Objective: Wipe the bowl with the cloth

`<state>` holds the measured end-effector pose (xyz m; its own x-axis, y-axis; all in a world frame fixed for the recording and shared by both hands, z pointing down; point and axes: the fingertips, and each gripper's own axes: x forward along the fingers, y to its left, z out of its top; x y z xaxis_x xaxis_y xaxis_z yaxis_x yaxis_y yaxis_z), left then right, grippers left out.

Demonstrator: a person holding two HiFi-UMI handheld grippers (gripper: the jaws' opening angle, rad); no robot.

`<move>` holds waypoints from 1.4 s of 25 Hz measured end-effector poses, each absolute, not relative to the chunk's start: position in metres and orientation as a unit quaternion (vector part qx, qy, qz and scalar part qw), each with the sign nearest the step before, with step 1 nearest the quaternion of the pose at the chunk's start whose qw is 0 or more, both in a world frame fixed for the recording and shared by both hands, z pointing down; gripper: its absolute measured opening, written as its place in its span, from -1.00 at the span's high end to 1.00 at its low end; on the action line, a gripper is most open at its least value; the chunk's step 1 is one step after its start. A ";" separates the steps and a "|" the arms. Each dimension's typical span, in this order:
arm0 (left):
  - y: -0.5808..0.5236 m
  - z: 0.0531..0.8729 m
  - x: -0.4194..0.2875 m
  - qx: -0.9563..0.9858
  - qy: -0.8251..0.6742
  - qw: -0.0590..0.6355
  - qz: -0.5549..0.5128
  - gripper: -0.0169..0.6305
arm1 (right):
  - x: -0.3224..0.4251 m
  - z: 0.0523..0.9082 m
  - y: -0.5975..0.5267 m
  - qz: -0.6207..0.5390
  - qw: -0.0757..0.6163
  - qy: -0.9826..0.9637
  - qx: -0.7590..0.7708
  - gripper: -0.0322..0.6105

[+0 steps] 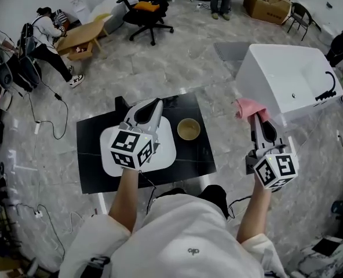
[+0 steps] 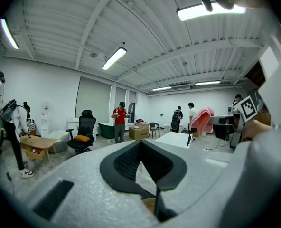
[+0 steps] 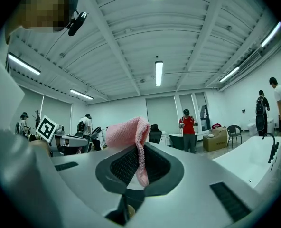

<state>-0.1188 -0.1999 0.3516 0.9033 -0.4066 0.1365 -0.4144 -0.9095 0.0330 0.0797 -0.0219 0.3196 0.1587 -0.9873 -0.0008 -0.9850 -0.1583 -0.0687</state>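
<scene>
A small tan bowl stands on the black table, just right of a white tray. My left gripper hovers over the tray's far edge, left of the bowl; its jaws meet at the tips with nothing between them. A sliver of the bowl shows below those jaws. My right gripper is off the table's right side, pointing up, shut on a pink cloth. The cloth droops over the pads in the right gripper view and shows far off as cloth in the left gripper view.
A white bathtub stands close behind the right gripper. An office chair, a low wooden table, cardboard boxes and several people are farther back. Cables trail on the marble floor left of the table.
</scene>
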 end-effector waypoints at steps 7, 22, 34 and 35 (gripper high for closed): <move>-0.215 0.346 -0.104 0.958 -0.274 0.035 0.071 0.91 | 0.119 0.315 -0.069 -0.027 0.028 0.698 -0.715 0.85; -0.206 0.382 -0.102 0.881 -0.459 0.084 0.082 0.91 | 0.162 0.336 -0.161 -0.045 0.010 0.827 -0.560 0.85; -0.209 0.467 -0.097 0.854 -0.485 0.153 0.109 0.91 | 0.144 0.362 -0.172 -0.062 -0.003 0.859 -0.508 0.85; -0.209 0.476 -0.095 0.852 -0.485 0.161 0.114 0.91 | 0.142 0.363 -0.170 -0.062 -0.006 0.862 -0.503 0.85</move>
